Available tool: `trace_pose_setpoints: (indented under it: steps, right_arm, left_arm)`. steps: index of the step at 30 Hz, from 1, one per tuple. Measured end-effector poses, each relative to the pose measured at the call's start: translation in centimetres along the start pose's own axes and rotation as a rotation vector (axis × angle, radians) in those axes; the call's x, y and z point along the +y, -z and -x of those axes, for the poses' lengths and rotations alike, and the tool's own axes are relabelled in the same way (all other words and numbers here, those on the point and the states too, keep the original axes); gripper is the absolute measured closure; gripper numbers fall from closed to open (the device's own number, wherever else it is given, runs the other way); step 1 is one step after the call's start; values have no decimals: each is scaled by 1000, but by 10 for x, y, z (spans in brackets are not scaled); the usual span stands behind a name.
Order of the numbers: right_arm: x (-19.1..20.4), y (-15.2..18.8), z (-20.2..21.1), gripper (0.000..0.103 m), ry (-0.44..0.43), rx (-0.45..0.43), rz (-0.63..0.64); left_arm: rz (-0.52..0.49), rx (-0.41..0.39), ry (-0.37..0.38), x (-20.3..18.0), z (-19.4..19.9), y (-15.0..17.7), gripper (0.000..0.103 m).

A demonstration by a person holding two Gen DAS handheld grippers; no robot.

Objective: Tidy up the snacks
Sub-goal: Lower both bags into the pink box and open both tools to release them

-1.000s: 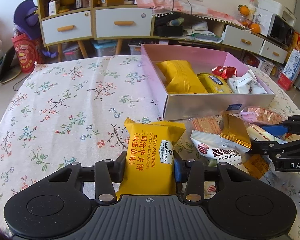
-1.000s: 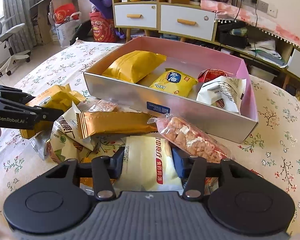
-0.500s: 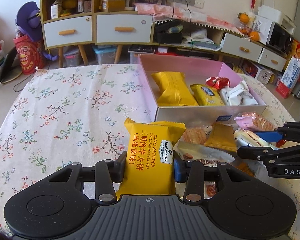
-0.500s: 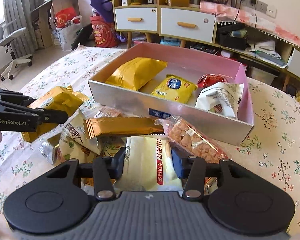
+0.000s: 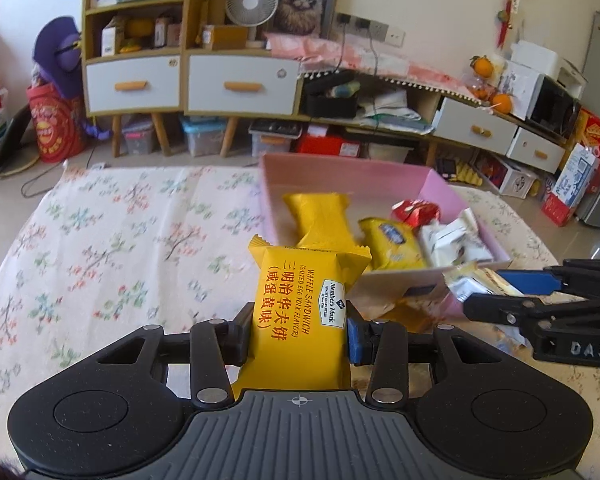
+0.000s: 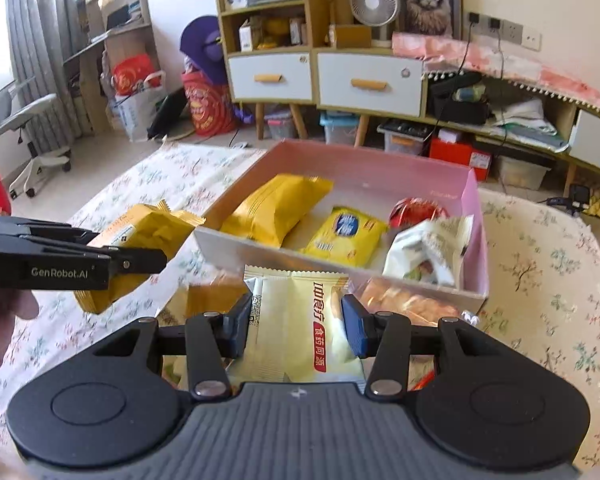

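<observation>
My left gripper (image 5: 298,330) is shut on a yellow waffle sandwich packet (image 5: 302,304), held up above the flowered tablecloth just short of the pink box (image 5: 440,184). In the right wrist view the same packet (image 6: 140,240) shows at the left in that gripper (image 6: 140,260). My right gripper (image 6: 296,322) is shut on a cream snack packet with red lettering (image 6: 304,320), lifted near the box's silver front wall (image 6: 260,252). Inside the box lie a yellow packet (image 6: 276,208), a smaller yellow packet (image 6: 344,234), a red wrapped sweet (image 6: 416,210) and a white packet (image 6: 424,252).
Loose snacks lie on the cloth in front of the box, among them an orange cracker pack (image 6: 404,302) and a gold packet (image 6: 208,294). Beyond the table stand white-drawer cabinets (image 5: 244,84), storage bins and a fan. A hand (image 6: 0,320) shows at the left edge.
Both grippers have risen with their packets off the pile. The box and the loose snacks now sit lower and farther below them.
</observation>
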State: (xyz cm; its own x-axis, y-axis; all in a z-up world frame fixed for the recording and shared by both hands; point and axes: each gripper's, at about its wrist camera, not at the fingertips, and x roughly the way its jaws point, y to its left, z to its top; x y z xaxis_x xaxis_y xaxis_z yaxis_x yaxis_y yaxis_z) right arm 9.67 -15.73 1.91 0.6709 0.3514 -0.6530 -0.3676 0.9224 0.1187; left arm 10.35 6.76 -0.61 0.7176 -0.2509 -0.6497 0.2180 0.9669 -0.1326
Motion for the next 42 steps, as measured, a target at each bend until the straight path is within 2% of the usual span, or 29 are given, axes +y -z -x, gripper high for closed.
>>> trace_pose_setpoints:
  steps: [10,16,23,31,42]
  right_arm:
    - [-33,-18,3,59,44,-58,-121]
    - [-52,-24,-4,59,67,-63,-192]
    - [-76,-44,-22,59,101,-80,-232]
    - [-90,-55,-52,59,73,-98,-268]
    - [-102,-62,-76,59,68,-89,-290]
  left_arm:
    - [-8,-7,28,-34,-14,-20,63]
    - [-73,24,8,-52,-42,-36,63]
    - [-76,32,21,-63,-74,-61,63]
    - [-101,40,21,-77,-114,-76,63]
    - [-136,38,-48,-76,-154,-81,63]
